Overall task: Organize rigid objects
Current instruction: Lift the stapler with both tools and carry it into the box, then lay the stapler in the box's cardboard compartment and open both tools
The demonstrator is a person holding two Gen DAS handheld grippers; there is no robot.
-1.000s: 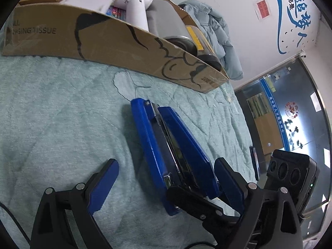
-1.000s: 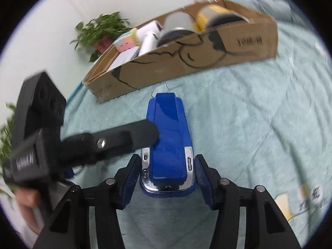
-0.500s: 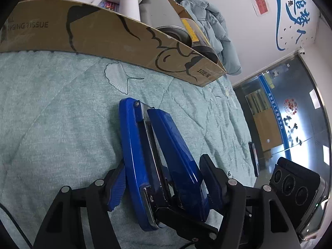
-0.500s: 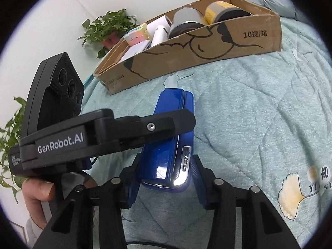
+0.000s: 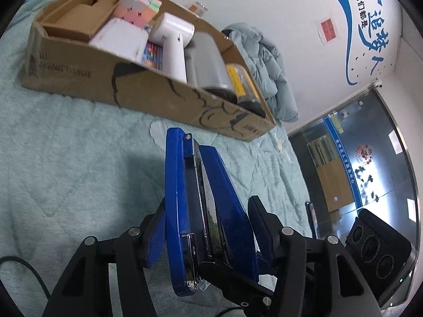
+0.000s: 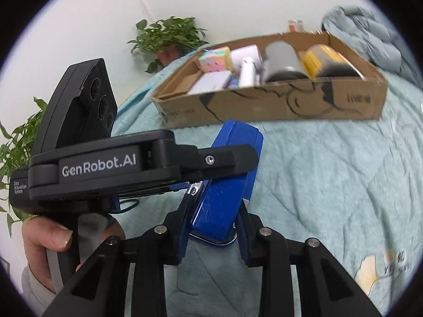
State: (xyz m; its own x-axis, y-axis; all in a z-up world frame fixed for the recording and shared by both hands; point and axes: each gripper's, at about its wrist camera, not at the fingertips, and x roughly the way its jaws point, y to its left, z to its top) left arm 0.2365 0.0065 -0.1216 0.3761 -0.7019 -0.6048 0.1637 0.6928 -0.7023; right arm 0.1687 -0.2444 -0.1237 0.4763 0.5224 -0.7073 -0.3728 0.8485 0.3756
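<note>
A blue stapler (image 5: 201,206) with a chrome core hangs above the teal blanket, casting a shadow to its left. My left gripper (image 5: 208,222) is closing, its blue pads pressing on the stapler's base and top arm. My right gripper (image 6: 212,227) is closing too, and its pads clamp the sides of the stapler (image 6: 224,198) at its rear end. One finger (image 6: 224,158) of the left gripper crosses over the stapler in the right wrist view. A long open cardboard box (image 5: 158,89) lies beyond it.
The box (image 6: 264,105) holds a pastel cube (image 6: 215,58), white packs, a white handled device (image 5: 174,45), a grey cylinder (image 6: 283,58) and a yellow-labelled one (image 6: 322,58). A grey jacket (image 5: 264,60) lies behind it. A potted plant (image 6: 169,37) stands against the wall. A hand (image 6: 50,237) holds the left gripper.
Both grippers have closed in on the stapler, and it has come up off the blanket and rolled a little. The box is now seen from higher up.
</note>
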